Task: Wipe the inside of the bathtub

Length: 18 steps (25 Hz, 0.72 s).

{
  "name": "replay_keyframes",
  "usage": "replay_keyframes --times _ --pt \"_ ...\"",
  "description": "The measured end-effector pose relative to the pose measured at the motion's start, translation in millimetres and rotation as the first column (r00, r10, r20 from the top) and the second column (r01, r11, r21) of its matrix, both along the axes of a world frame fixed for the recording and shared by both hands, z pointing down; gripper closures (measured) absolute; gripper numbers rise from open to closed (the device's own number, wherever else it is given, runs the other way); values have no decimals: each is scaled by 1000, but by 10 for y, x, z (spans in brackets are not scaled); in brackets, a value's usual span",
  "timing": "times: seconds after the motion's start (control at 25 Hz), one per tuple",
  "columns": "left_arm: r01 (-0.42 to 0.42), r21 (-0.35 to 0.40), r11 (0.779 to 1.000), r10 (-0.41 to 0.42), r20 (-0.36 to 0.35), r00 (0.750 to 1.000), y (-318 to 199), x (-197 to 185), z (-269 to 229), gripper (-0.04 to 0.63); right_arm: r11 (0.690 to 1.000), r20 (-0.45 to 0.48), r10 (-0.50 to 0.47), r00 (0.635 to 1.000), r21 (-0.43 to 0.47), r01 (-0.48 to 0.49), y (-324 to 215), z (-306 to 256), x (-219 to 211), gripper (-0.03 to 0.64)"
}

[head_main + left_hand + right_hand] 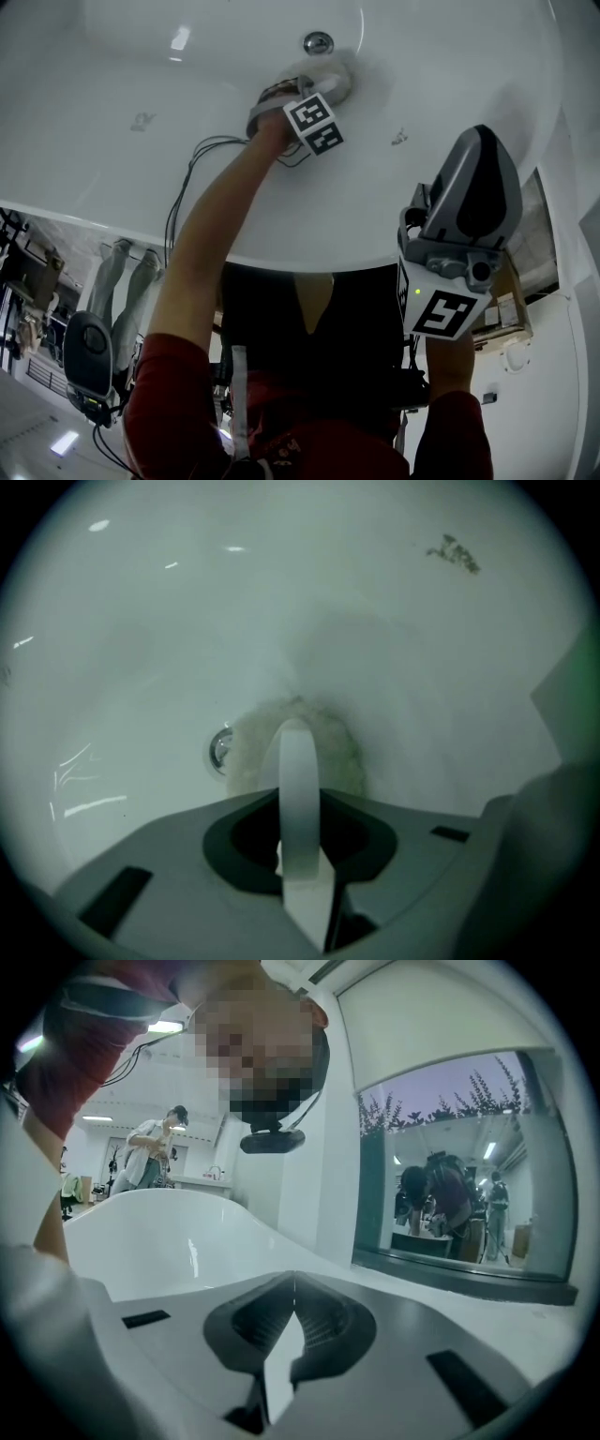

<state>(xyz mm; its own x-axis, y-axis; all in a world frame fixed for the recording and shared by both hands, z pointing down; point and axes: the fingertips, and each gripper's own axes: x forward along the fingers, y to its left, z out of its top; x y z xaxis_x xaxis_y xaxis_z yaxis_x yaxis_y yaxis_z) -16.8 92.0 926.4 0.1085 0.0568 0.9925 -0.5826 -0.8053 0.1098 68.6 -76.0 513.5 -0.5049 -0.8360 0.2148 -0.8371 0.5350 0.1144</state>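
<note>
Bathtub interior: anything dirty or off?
Two dark smudges mar the white bathtub wall: one right of the left gripper, one far left. The pad in that gripper sits by the drain, touching neither.

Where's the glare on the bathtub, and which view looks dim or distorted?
Head view: one bright glare patch high on the bathtub wall, otherwise evenly lit. Left gripper view: dim and greenish, thin glare streaks at upper left, a dark round fisheye border, the scrub pad soft-edged up close. Right gripper view: brightest of the three, straight lines bowed by the wide lens.
</note>
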Motion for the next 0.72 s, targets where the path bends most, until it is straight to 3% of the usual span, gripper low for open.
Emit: replay_keyframes --times 0.28,0.48,0.72 --pt "122 70 990 -114 -114 987 -158 145 -763 503 999 -1 30 1000 39 -30 -15 -402 -23 605" --pt "257 131 958 -224 -222 949 -381 175 -1700 503 995 15 54 998 87 -55 40 -1002 -74 605" --pt "378 149 914 -317 -322 892 -503 41 -2959 503 985 17 129 992 109 -130 181 -1830 -18 606"
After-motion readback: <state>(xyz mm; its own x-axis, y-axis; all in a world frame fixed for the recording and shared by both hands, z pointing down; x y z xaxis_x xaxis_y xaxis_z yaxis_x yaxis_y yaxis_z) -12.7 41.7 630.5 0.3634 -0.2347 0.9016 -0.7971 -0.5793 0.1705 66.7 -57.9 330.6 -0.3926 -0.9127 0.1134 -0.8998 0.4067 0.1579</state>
